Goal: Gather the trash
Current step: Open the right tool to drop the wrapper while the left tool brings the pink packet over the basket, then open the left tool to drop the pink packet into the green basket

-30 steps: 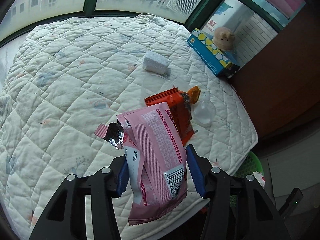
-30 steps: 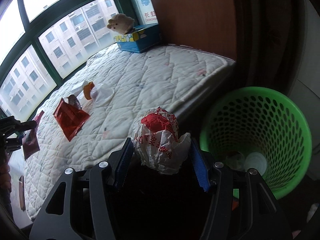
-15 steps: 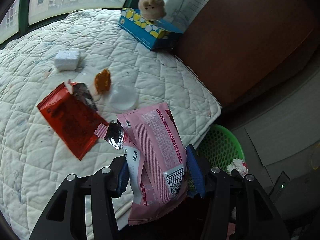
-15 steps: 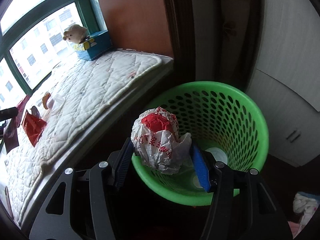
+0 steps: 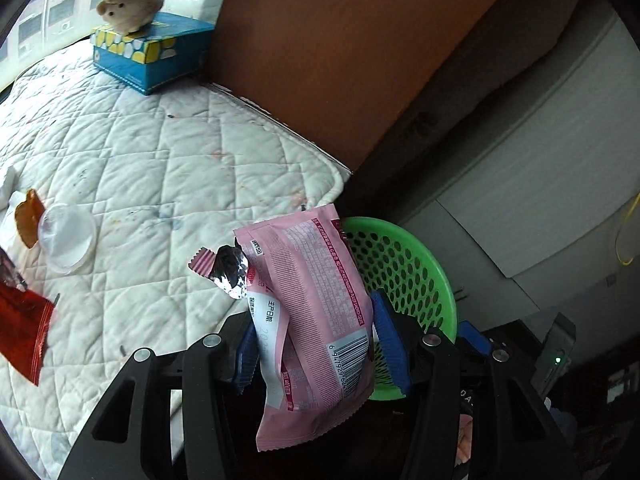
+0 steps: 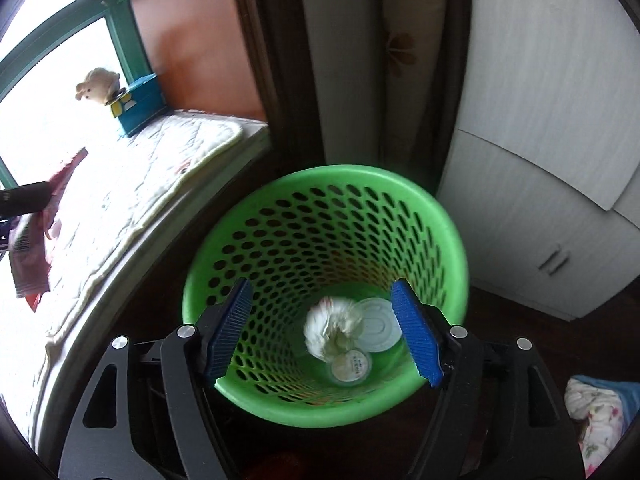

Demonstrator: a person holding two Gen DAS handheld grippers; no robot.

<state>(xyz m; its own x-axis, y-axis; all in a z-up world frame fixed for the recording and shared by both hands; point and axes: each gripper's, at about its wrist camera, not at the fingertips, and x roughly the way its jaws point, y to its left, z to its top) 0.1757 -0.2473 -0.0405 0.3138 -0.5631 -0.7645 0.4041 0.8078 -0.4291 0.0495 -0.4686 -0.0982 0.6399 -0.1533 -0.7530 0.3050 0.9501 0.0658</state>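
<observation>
The crumpled white-and-red wrapper (image 6: 334,330) now lies at the bottom of the green basket (image 6: 256,200), blurred, beside a white lid (image 6: 378,328) and a small round cup (image 6: 350,366); half a second ago it sat between the pads of the right hand-held gripper (image 6: 324,330). That gripper's jaws have just been opening and now stand apart and empty above the basket's mouth. The left hand-held gripper (image 5: 312,344) stays clamped on the pink snack packet (image 5: 308,320), which has travelled from over the quilted bed (image 5: 160,160) to the bed's edge, with the basket just behind it. On the quilt remain a red wrapper (image 5: 24,332), a clear cup (image 5: 68,240) and a blue tissue box (image 5: 152,52) bearing a plush toy (image 5: 128,0).
</observation>
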